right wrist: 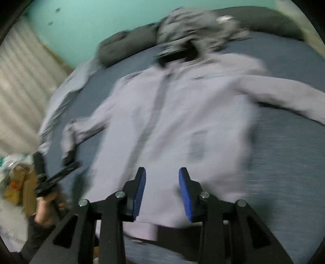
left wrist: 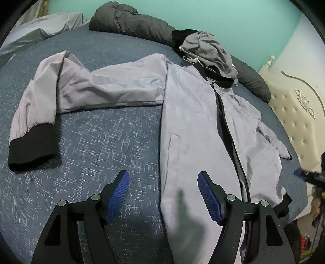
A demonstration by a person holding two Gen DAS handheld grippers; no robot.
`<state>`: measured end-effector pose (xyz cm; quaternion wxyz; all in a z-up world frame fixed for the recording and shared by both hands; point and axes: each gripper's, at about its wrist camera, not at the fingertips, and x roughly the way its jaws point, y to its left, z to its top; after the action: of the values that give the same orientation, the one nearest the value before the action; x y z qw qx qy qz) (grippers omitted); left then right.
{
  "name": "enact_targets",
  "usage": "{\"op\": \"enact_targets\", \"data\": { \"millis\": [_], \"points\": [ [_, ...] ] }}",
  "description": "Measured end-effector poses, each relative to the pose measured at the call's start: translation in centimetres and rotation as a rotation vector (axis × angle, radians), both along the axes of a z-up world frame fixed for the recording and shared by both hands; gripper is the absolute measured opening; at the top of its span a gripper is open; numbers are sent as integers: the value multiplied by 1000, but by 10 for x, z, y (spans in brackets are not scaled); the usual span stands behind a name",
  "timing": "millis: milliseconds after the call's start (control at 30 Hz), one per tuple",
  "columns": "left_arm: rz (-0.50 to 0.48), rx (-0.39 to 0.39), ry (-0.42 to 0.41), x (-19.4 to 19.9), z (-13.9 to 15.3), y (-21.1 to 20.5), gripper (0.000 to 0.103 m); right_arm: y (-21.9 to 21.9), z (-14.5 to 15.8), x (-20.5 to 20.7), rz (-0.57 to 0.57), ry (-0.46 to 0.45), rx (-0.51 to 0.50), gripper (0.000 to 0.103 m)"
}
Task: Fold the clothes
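A light lilac-grey zip jacket (left wrist: 193, 126) lies spread front-up on the blue bed cover (left wrist: 97, 146). Its one sleeve with a black cuff (left wrist: 30, 150) stretches out to the left. My left gripper (left wrist: 163, 176) is open and empty, hovering over the jacket's lower left edge. In the right wrist view the jacket (right wrist: 172, 126) is blurred by motion, and my right gripper (right wrist: 162, 172) is open and empty above its hem. The right gripper also shows at the right edge of the left wrist view (left wrist: 304, 174), and the left gripper appears in the right wrist view (right wrist: 56, 176).
A dark grey bundle (left wrist: 130, 22) and a grey hooded garment (left wrist: 209, 50) lie at the bed's far side. A cream tufted headboard (left wrist: 294, 113) is at the right. A teal wall (left wrist: 223, 14) stands behind. Clutter sits beside the bed (right wrist: 16, 178).
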<state>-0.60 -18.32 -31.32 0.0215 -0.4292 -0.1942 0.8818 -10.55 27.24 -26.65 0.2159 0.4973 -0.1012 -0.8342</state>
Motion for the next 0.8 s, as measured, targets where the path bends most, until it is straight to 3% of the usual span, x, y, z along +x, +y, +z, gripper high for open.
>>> {"op": "enact_targets", "data": {
  "millis": [167,467,667,800],
  "points": [
    [11,10,-4,-2,12,0,74,58,-37,3,-87,-126,-9,47],
    [-10,-33,18,8,53,3,75,66,-89,16,-97,-259,-82,48],
    [-37,-63,9,14,65,10,76,70,-86,30,-83,-235,-100,18],
    [-72,-82,-6,16,66,16,76,88,-62,47,-115,-167,-72,13]
  ]
}}
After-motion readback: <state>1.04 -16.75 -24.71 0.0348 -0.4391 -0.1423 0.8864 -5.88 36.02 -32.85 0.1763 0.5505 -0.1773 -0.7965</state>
